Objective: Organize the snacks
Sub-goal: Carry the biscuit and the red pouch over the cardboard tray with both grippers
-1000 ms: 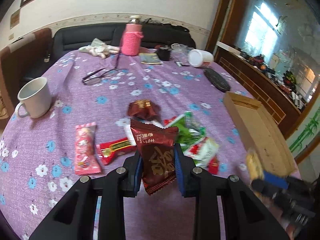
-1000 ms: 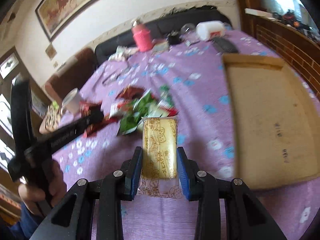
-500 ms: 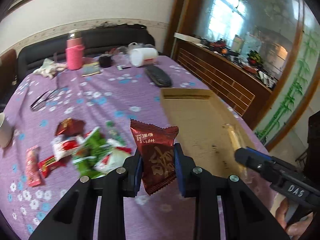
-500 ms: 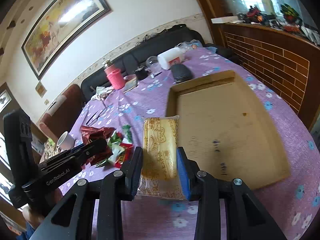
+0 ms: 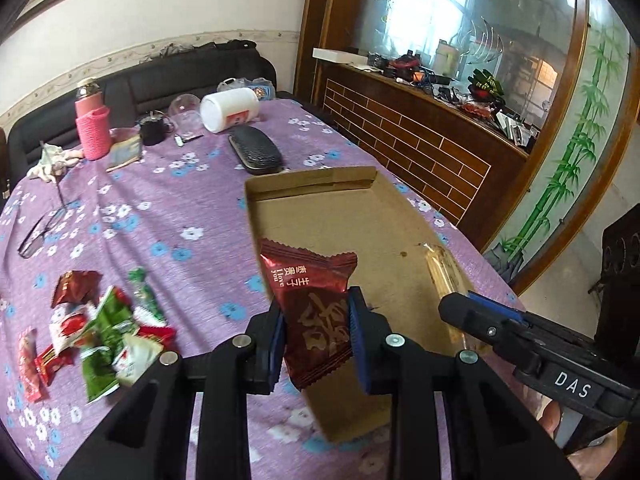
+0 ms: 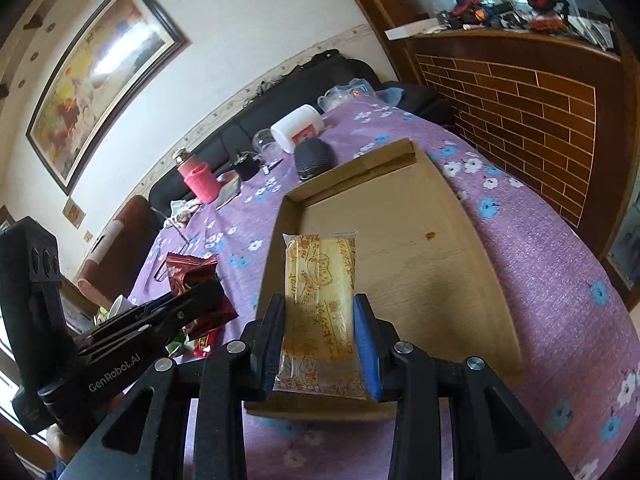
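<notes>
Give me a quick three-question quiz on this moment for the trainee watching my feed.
1. True or false: the cardboard tray already has snacks lying in it.
2. Which packet does the left gripper hold? A) a green one B) the dark red packet C) a pink one
3. Fill in: the right gripper holds the yellow biscuit packet over the tray's ____ edge, as its own camera sees it.

Key:
1. False; its floor is bare apart from a small mark.
2. B; the jaws are shut on it, while the snack pile lies on the purple tablecloth.
3. Near.
</notes>
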`<state>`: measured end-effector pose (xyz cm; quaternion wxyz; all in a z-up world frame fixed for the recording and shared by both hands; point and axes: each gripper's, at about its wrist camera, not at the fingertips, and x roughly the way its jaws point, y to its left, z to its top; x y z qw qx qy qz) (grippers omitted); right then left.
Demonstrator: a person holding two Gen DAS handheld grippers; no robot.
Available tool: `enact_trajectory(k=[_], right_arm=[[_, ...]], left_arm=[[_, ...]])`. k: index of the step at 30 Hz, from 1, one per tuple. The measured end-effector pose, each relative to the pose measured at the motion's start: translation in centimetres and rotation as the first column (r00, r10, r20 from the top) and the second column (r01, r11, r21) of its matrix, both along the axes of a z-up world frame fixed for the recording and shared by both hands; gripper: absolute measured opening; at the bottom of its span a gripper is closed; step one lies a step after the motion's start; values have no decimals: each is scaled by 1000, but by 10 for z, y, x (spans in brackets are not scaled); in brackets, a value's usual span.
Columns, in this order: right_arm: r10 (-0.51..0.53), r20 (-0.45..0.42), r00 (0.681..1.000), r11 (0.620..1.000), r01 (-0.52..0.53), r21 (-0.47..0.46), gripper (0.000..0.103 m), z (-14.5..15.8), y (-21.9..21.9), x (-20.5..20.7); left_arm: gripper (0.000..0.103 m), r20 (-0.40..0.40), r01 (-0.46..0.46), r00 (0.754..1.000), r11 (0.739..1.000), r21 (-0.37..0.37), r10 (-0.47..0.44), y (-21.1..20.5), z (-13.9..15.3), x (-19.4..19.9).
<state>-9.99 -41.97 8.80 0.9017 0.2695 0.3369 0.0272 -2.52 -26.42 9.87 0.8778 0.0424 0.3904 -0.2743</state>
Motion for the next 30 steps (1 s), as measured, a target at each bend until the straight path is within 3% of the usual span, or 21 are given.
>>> enact_trajectory(k=[9, 20, 23, 30], right_arm=[[-42, -20, 999, 999, 42, -19, 36, 6, -28, 38], [-57, -133, 990, 998, 61, 30, 36, -27, -46, 102], [-75, -159, 984, 997, 73, -17, 36, -36, -41, 110], [-75, -183, 980, 997, 78, 10, 36, -55, -45, 117]], left_arm=[[27, -9, 15, 1000, 1000, 7, -15, -29, -10, 25], [27, -106, 28, 994, 1000, -12, -30, -52, -52, 59], [27, -136, 26, 990, 999, -26, -30, -51, -63, 63], [27, -133, 55, 990, 998, -5, -55, -50, -72, 63]])
